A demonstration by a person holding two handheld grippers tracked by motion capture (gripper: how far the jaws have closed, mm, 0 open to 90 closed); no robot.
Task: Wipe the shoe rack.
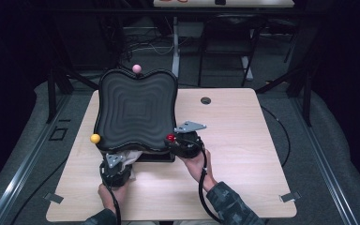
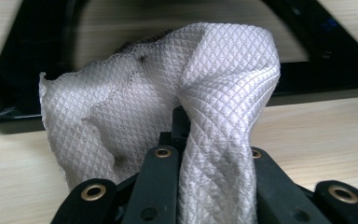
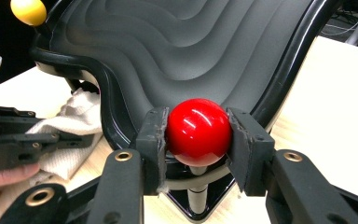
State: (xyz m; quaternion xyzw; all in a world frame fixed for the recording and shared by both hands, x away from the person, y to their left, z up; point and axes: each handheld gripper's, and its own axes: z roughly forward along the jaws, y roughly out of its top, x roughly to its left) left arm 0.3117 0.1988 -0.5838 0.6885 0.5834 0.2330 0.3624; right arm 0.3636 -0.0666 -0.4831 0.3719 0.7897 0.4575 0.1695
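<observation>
Tilted black tray (image 1: 136, 110) blocks table's (image 1: 243, 140) left half — right half open; near edge free.

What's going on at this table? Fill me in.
A person works with a gripper in each hand on a black wavy tray standing on a wooden table. The right gripper is clamped on the red ball at the tray's near corner. The left gripper pinches a white cloth at the tray's near edge, apparently to wipe there.
</observation>
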